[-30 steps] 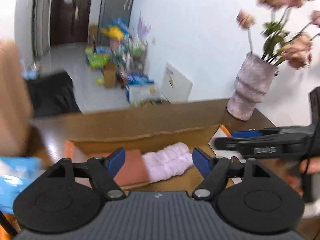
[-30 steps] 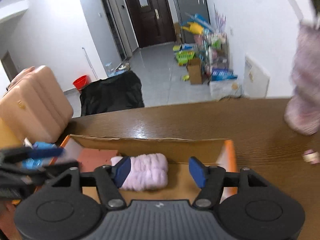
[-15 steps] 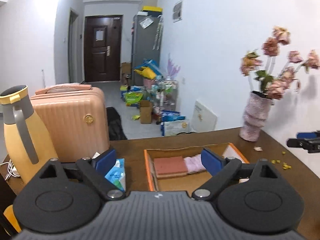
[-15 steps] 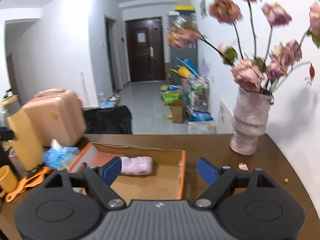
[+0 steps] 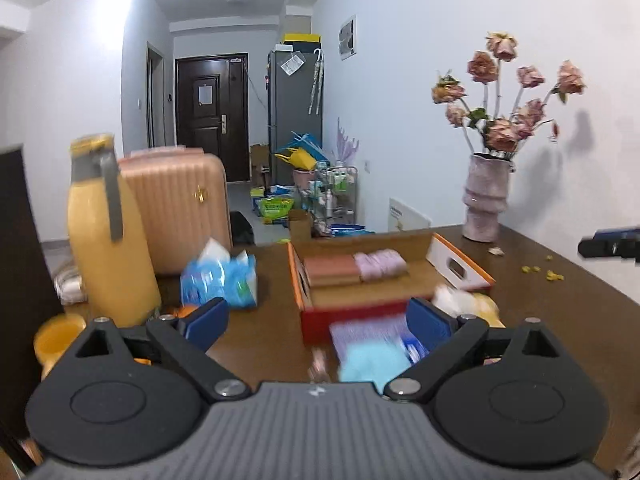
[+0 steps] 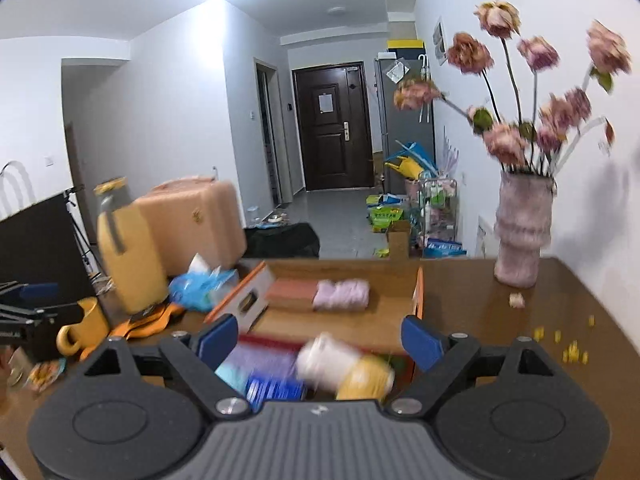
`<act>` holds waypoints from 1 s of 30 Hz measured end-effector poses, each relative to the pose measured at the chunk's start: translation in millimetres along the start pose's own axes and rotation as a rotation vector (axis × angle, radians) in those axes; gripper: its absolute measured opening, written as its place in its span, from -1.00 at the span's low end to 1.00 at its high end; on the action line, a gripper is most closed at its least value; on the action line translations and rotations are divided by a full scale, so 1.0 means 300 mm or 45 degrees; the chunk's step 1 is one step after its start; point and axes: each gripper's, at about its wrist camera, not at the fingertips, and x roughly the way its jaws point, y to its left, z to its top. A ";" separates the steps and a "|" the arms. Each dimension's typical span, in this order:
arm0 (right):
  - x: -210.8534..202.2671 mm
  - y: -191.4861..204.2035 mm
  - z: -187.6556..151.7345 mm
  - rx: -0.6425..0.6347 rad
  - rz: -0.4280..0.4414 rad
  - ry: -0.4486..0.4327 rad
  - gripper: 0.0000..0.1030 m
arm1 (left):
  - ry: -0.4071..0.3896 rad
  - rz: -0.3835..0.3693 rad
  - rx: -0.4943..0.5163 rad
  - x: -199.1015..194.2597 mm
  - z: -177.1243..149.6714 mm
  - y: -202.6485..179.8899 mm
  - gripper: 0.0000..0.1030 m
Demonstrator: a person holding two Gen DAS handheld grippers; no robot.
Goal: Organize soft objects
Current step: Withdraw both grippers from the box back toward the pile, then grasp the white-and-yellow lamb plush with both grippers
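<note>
**Surroundings, off-task items only**

Brown wooden table (image 5: 560, 320) along white wall. Pink ribbed vase (image 5: 485, 200) upright at far right of table, holding dried pink flowers (image 5: 504, 120); fallen petals and yellow crumbs (image 6: 568, 344) scattered nearby. At left: tall yellow jug (image 5: 108, 232) with grey handle, upright; yellow mug (image 6: 86, 326) just beside it; blue tissue pack (image 5: 220, 280) lying to its right. Peach ribbed suitcase (image 5: 180, 208) standing behind table edge. Black bag (image 6: 280, 240) on floor beyond. Dark door (image 5: 210, 116) at end of hallway; grey fridge (image 5: 294, 112) right of it, with clutter of bags and boxes (image 5: 308, 200) at its foot. Foreground blurred.
</note>
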 end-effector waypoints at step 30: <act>0.044 -0.047 -0.421 0.246 -0.057 0.088 0.70 | 0.151 -0.296 -0.035 0.139 -0.240 -0.183 0.98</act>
